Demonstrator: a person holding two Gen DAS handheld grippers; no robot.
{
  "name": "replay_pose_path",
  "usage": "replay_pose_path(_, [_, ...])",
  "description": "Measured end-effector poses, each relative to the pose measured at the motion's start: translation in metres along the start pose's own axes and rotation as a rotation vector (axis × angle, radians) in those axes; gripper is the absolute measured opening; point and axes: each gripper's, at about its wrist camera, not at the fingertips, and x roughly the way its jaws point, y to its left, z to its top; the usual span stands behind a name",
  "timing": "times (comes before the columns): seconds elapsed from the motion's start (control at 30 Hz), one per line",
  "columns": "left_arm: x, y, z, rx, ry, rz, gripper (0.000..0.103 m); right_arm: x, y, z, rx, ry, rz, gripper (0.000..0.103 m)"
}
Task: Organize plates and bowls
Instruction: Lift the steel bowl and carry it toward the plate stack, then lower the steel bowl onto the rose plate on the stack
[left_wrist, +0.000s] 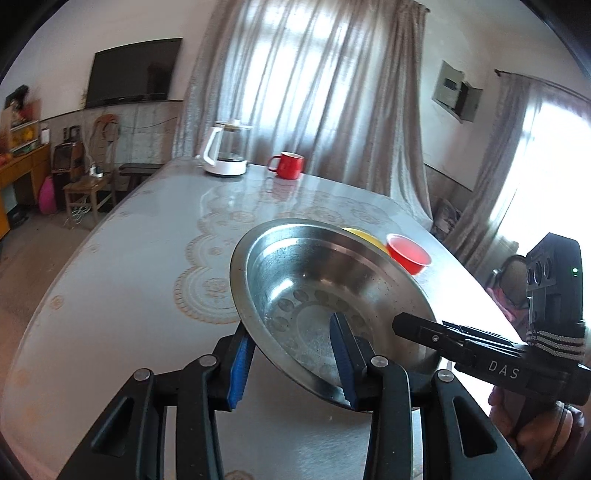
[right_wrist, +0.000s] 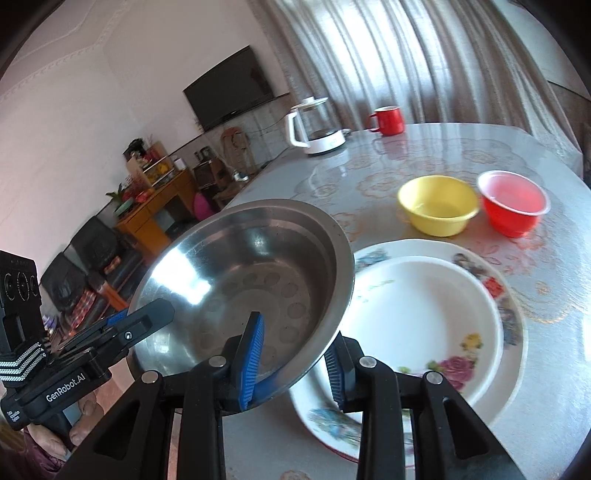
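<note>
I've got the steel bowl (right_wrist: 240, 280) pinched on both sides, lifted off the table (right_wrist: 546, 369) and tilted; my left tongs (left_wrist: 291, 363) are clamped narrow on its rim, one blue pad inside, one outside; my right tongs (right_wrist: 295, 363) grip the opposite rim the same way; just right of the steel bowl sit two stacked plates, a plain white plate (right_wrist: 417, 314) on a floral plate (right_wrist: 513, 321); beyond it, the yellow bowl (right_wrist: 437, 210) and the red bowl (right_wrist: 513, 208) stand side by side, with the kettle (right_wrist: 314, 127) and red mug (right_wrist: 388, 120) far behind.
</note>
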Motion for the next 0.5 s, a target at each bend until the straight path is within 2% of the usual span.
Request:
replay_pose_path(0.33, [0.028, -0.047, 0.006, 0.08, 0.063, -0.097, 0.041, -0.03, -0.044, 0.0, 0.098, -0.057, -0.115, 0.032])
replay_pose_path(0.5, [0.04, -0.056, 0.003, 0.075, 0.105, -0.125, 0.041, -0.034, -0.059, -0.002, 0.135, -0.058, -0.157, 0.032])
